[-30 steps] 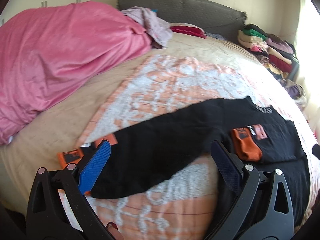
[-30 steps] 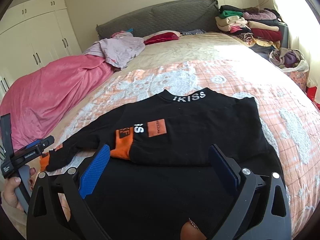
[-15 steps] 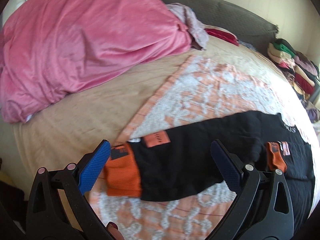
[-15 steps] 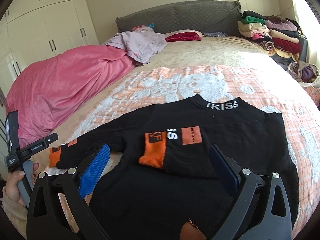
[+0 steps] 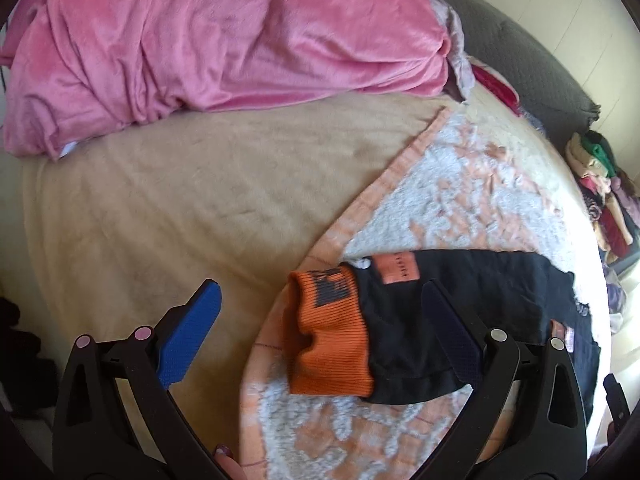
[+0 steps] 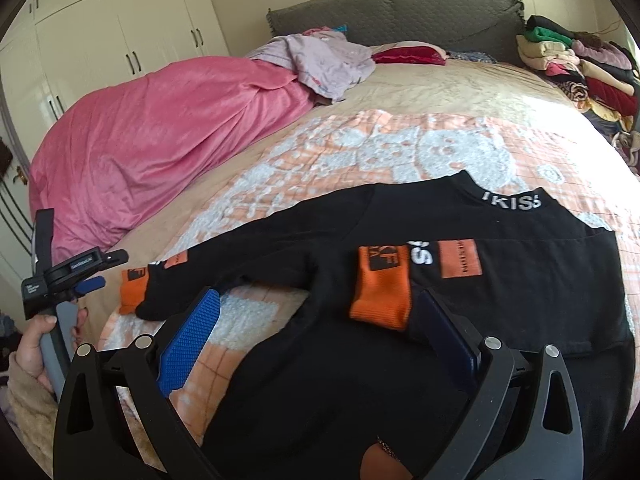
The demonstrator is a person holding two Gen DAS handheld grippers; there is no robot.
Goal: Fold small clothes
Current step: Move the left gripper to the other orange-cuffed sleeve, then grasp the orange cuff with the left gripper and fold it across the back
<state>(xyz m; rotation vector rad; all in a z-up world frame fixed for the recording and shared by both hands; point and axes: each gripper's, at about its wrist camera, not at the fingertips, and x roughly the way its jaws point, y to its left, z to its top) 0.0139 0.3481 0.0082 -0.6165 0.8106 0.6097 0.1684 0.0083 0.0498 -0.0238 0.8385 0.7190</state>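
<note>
A black sweater (image 6: 500, 272) with orange cuffs and a white-lettered collar lies flat on the patterned bedspread. One sleeve is folded across the chest, its orange cuff (image 6: 382, 288) on the body. The other sleeve (image 5: 452, 312) stretches out to the left, ending in an orange cuff (image 5: 326, 336). My left gripper (image 5: 320, 320) is open and empty, hovering just before that cuff; it also shows in the right wrist view (image 6: 80, 276). My right gripper (image 6: 320, 320) is open and empty above the sweater's lower part.
A pink blanket (image 5: 224, 36) is heaped on the bed's left side. Loose clothes (image 6: 324, 60) lie near the grey headboard (image 6: 400, 12). A stack of folded clothes (image 6: 576, 68) stands at the far right. White wardrobes (image 6: 100, 40) line the left wall.
My left gripper has swung left along the outstretched sleeve and now faces its orange cuff. My right gripper has turned slightly left over the sweater. Both stay open.
</note>
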